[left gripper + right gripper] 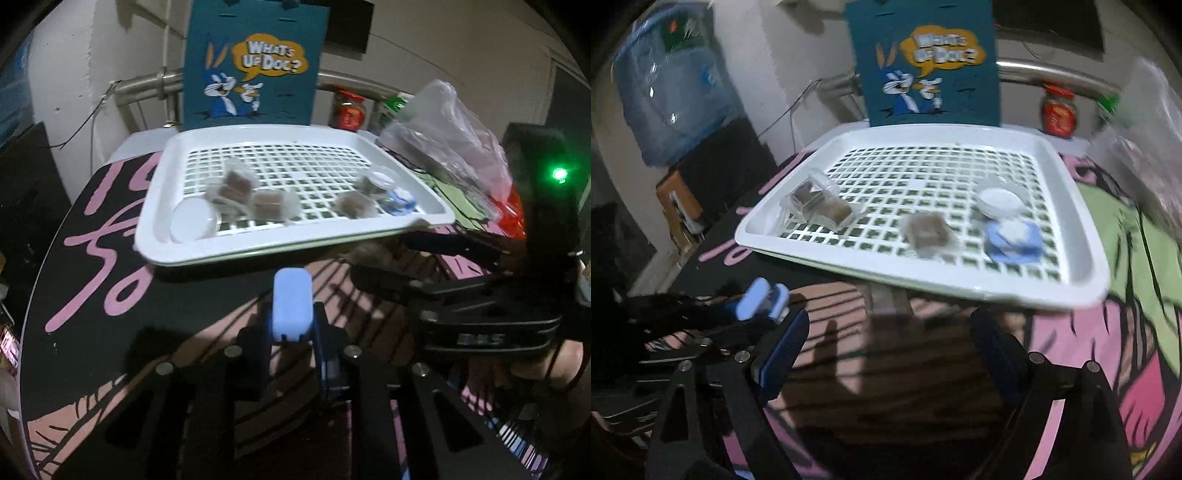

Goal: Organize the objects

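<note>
Left gripper [291, 314] closed empty, water jug [672, 88] only in right view

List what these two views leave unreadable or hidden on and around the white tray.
- Brown packets on the white tray: motion blur in both views, contents unclear.
- Red-lidded jar: label too small and smeared in the right wrist view.
- Clear plastic bag: left wrist view, contents hidden by crumpled film.
- Left tongs: pads together, nothing seen between them.
- Right tongs: open, empty; tips blurred.
</note>
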A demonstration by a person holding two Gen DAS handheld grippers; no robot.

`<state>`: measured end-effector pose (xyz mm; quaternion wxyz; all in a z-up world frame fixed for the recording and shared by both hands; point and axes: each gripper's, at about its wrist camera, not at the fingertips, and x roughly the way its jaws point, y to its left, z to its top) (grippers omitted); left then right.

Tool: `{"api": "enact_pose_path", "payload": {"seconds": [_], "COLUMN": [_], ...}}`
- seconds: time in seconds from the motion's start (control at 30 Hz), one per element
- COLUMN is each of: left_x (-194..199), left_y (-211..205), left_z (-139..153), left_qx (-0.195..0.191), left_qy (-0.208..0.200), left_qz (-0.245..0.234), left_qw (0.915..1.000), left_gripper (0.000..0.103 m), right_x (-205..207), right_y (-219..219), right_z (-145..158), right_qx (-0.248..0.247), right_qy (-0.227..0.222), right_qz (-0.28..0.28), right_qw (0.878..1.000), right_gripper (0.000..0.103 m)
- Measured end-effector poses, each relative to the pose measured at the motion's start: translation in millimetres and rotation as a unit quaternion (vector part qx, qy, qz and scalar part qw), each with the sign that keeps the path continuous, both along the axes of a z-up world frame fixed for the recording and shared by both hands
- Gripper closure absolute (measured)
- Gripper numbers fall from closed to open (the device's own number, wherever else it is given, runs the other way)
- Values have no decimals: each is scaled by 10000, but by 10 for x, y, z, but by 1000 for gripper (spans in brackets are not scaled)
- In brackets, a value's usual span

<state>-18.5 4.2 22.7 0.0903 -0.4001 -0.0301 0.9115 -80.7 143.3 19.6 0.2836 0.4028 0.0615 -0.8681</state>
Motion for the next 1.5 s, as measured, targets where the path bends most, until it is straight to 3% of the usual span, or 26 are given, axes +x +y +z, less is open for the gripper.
{"api": "enact_pose_path", "payload": {"seconds": [0.03, 0.17, 0.2, 0.4, 0.63, 1.5], "left_x": [-6, -17, -15, 15, 79, 114], "left_y": [-23, -52, -49, 0, 32, 45], "left_z": [-5, -26, -28, -13, 31, 58], "left_qx": [4, 16, 27, 4, 25, 17], "left_qy": [7, -4, -9, 81, 288, 421], "left_qz": [34, 67, 54, -62, -153, -167], "left_qw": [10000, 10000, 10000, 9999, 9995, 9990], "left_gripper": [84, 84, 84, 84, 84, 84], "right_x": [-34, -92, -76, 264, 566, 586], "right_y": [-45, -87, -88, 47, 282, 399], "right_z": [-30, -76, -77, 46, 168, 195], "right_qx": [88, 241, 253, 27, 129, -293], "right_qy": [-52, -159, -145, 96, 787, 777], "right_qz": [27, 38, 63, 226, -148, -179], "right_qw": [9999, 9996, 9996, 9997, 9967, 9964], "right_gripper": [23, 69, 73, 76, 76, 76]}}
